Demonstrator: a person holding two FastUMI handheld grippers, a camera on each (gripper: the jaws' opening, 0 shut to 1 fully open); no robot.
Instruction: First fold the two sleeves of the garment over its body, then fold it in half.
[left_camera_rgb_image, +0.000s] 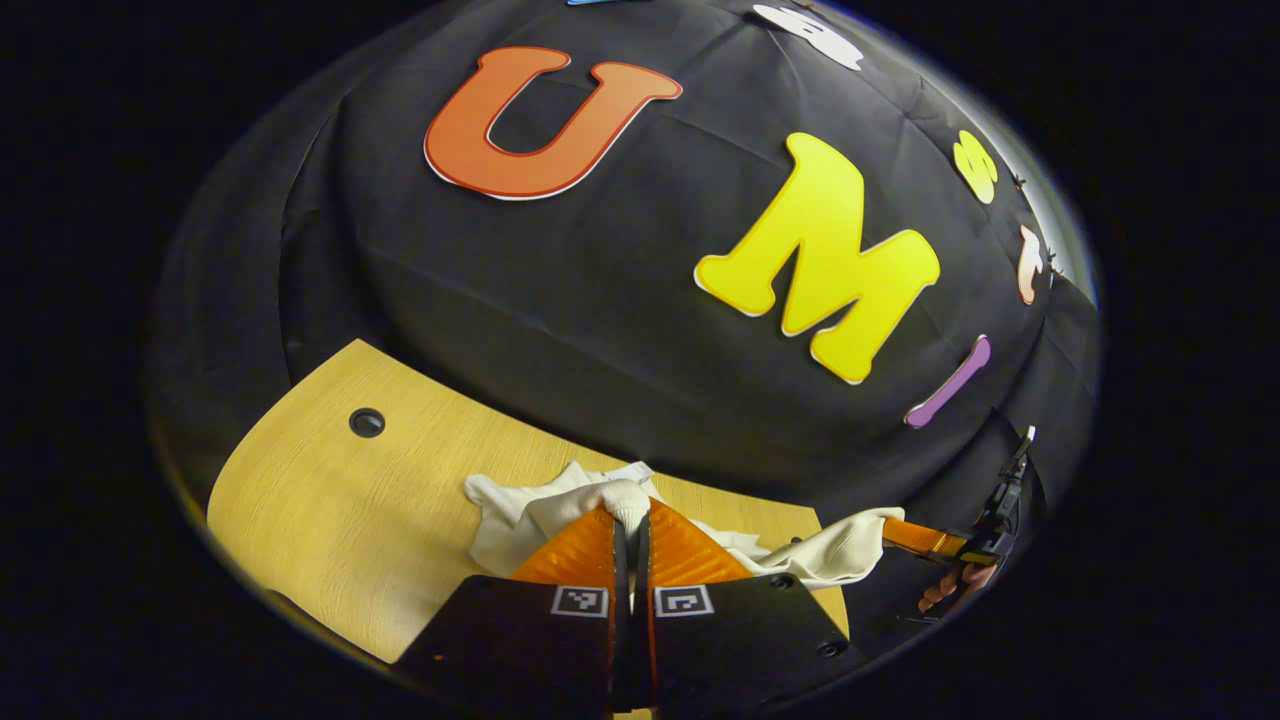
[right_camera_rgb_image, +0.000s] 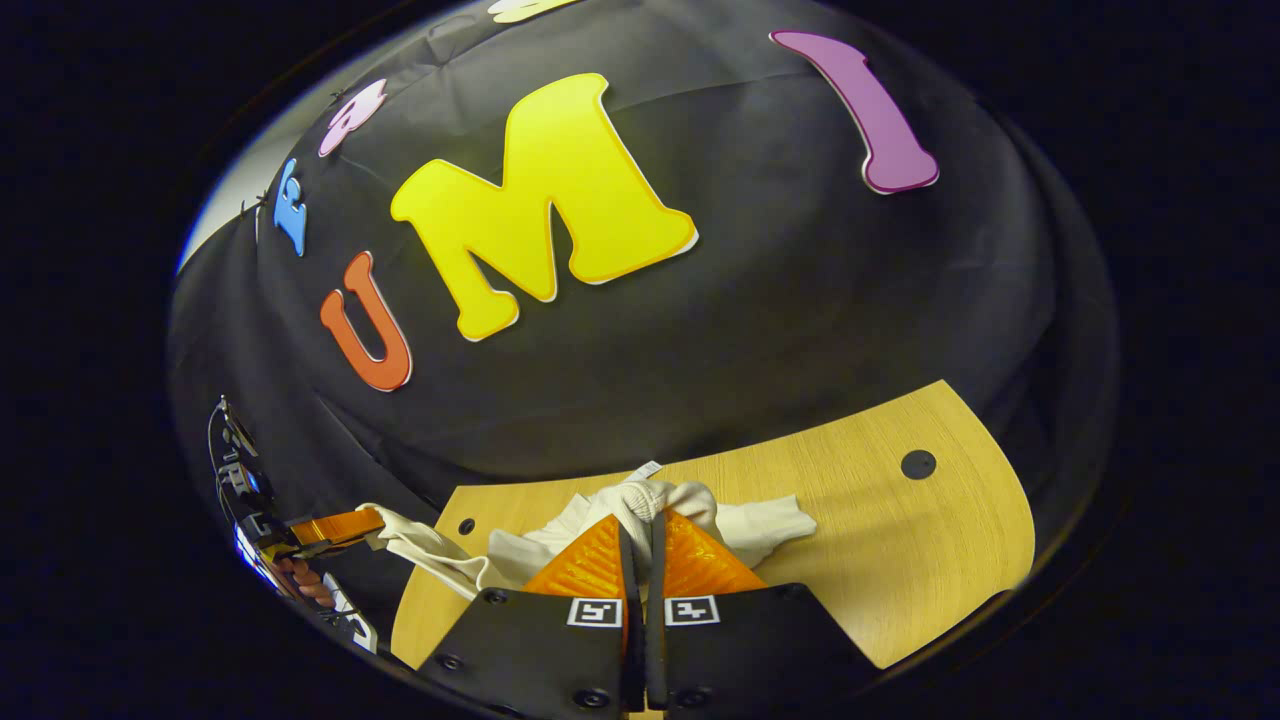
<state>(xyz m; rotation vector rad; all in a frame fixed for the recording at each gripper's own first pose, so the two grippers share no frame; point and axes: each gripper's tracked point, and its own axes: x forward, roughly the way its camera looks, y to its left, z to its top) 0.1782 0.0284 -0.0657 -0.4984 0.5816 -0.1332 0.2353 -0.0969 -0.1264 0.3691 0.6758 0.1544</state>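
A white garment (left_camera_rgb_image: 510, 515) hangs bunched above the wooden table (left_camera_rgb_image: 330, 500), stretched between both grippers. In the left gripper view, my left gripper (left_camera_rgb_image: 632, 515) is shut on a fold of the cloth, and the right gripper (left_camera_rgb_image: 925, 540), held by a hand, pinches the cloth's far end at the lower right. In the right gripper view, my right gripper (right_camera_rgb_image: 645, 522) is shut on a bunch of the garment (right_camera_rgb_image: 760, 525). The left gripper (right_camera_rgb_image: 335, 527) shows at the lower left of that view, holding the other end. How the sleeves lie is hidden in the folds.
The table (right_camera_rgb_image: 950, 540) has a round black cable hole (left_camera_rgb_image: 366, 422) toward one end and another hole (right_camera_rgb_image: 918, 464) toward the other. The booth's black cloth wall rises right behind the table's far edge.
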